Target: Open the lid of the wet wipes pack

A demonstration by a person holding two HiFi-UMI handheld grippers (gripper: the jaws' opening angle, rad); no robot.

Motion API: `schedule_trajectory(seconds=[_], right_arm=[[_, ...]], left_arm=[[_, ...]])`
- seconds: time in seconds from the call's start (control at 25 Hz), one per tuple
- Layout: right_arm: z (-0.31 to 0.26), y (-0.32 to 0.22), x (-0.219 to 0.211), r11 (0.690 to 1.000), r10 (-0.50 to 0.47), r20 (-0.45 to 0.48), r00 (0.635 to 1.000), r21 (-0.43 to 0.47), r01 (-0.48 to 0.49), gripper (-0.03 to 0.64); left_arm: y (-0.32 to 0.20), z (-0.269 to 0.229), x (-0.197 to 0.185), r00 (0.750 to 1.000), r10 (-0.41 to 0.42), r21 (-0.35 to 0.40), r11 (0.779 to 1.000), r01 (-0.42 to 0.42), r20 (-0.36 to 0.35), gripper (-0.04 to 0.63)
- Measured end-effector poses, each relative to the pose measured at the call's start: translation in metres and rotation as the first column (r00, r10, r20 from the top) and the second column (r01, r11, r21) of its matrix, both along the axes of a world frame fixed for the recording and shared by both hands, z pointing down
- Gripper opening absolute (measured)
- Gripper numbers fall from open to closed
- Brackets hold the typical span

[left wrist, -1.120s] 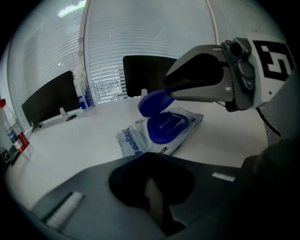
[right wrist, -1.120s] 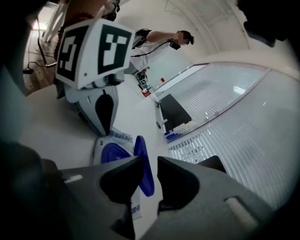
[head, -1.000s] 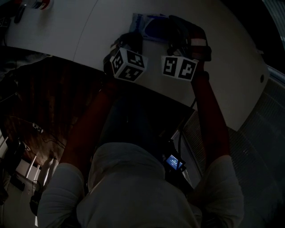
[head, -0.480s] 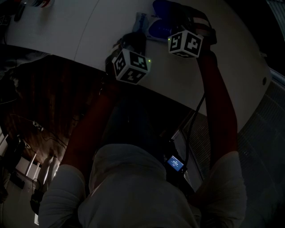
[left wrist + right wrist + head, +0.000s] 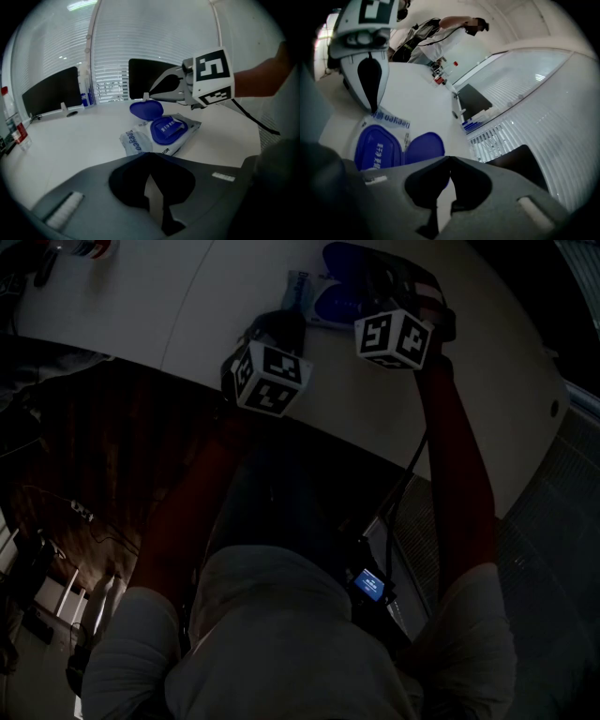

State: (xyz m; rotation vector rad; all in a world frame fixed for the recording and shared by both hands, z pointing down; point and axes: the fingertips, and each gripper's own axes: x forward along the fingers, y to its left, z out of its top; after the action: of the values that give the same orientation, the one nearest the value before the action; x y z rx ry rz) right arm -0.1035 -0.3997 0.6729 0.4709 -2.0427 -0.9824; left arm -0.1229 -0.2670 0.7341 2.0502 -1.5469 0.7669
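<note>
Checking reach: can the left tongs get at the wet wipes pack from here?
Probably yes: the wet wipes pack lies straight ahead of the left tongs, with only bare table between.

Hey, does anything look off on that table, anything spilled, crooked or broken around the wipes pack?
Nothing stands out. The wet wipes pack lies on the white table, its blue lid standing open, the right claw having just closed on its tab. No spill or damage shows.

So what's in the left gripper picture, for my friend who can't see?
A wet wipes pack lies on a white table, its blue lid flipped open. The right gripper, jaws just closed, reaches in from the right with its tips by the lid's top edge.
</note>
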Motion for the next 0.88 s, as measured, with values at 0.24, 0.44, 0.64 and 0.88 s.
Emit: schedule_trajectory(seconds=[0.24,0.44,0.64,0.88], right_arm=[[-0.120,0.049,0.027,0.989,0.148,0.283,0.948,-0.071,-0.133,0.002],[-0.206,0.108,0.065,0.974,0.227,0.404,0.886,-0.095,-0.206,0.002],[-0.285,0.159,0.098,0.959,0.282,0.506,0.815,-0.118,-0.259,0.002],[-0.341,0.230,0.123,0.941,0.335,0.575,0.746,-0.167,-0.293,0.002]], left_arm=[[0.008,-0.079,-0.008,0.999,-0.003,0.115,0.993,0.007,-0.035,0.003],[0.032,-0.184,0.003,0.992,0.011,0.241,0.970,0.019,-0.122,0.003],[0.057,-0.282,0.031,0.984,0.099,0.402,0.915,-0.031,-0.151,0.003],[0.107,-0.359,0.058,0.961,0.168,0.500,0.865,-0.037,-0.219,0.003]])
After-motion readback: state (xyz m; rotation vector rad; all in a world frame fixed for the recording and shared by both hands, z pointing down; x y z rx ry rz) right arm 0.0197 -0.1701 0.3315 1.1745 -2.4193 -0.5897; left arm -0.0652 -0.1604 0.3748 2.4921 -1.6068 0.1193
